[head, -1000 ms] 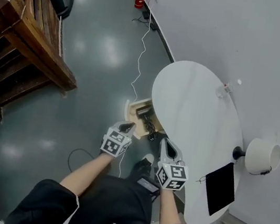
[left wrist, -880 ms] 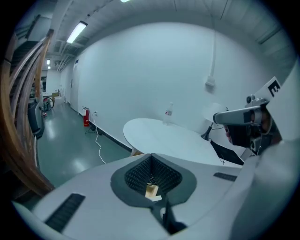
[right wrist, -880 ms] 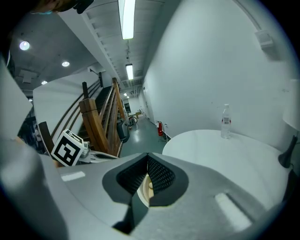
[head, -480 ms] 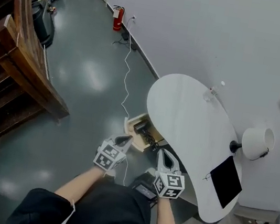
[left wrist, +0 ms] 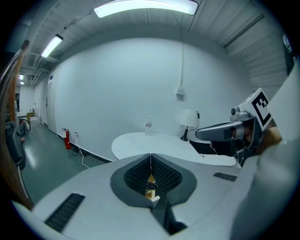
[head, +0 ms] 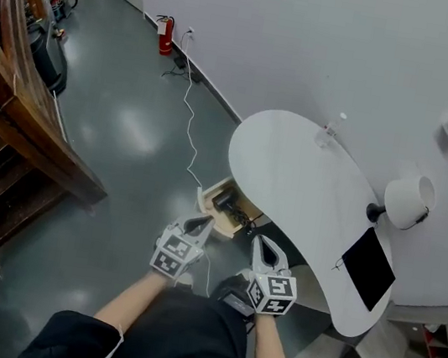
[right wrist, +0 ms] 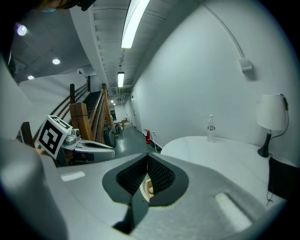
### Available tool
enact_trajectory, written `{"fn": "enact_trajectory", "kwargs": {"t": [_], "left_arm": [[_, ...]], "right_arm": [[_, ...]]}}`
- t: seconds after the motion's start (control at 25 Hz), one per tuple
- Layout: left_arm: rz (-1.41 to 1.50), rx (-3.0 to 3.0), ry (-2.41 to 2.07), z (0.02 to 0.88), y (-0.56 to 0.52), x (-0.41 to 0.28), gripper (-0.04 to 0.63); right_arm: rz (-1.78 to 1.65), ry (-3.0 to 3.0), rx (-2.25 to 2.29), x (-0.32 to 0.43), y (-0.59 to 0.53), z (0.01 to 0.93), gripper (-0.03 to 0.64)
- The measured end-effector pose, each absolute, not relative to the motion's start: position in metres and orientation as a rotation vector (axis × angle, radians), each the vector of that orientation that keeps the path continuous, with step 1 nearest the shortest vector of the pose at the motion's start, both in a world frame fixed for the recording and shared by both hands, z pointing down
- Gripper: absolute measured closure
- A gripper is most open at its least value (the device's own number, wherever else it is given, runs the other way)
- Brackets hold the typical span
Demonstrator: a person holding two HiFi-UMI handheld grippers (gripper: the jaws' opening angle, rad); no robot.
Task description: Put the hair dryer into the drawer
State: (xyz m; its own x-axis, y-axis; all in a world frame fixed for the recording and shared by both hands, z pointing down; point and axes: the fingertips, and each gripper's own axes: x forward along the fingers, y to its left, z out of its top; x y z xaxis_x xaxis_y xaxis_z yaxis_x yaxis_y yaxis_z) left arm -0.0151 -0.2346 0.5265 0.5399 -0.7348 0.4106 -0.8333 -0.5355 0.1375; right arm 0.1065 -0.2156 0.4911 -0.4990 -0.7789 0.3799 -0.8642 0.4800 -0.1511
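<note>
Hair dryer (head: 223, 200) appears to lie in the open drawer (head: 204, 198) under the desk (head: 309, 175); left gripper (head: 202, 224) and right gripper (head: 257, 242), both clenched and empty, have risen away from the desk: placing looks done.

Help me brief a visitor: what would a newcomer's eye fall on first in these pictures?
First, the big white oval table against the wall, with a lamp and a black tablet at its right end. Next, the open drawer under its near edge, with the shut left tool and right tool pointing toward it. A red extinguisher stands by the wall, upper left.
</note>
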Motion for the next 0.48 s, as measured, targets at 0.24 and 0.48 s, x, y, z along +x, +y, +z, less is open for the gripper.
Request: {"fn": "enact_trajectory", "kwargs": {"t": [0.24, 0.48], "left_arm": [[0.444, 2.453, -1.326, 0.528, -0.237, -0.022, 0.583], [0.451, 2.453, -1.337, 0.53, -0.235, -0.026, 0.583]], "right_arm": [[0.461, -2.468, 1.406, 0.1, -0.214, 0.489, 0.612], [0.45, -2.474, 1.404, 0.098, -0.212, 0.486, 0.612]]}}
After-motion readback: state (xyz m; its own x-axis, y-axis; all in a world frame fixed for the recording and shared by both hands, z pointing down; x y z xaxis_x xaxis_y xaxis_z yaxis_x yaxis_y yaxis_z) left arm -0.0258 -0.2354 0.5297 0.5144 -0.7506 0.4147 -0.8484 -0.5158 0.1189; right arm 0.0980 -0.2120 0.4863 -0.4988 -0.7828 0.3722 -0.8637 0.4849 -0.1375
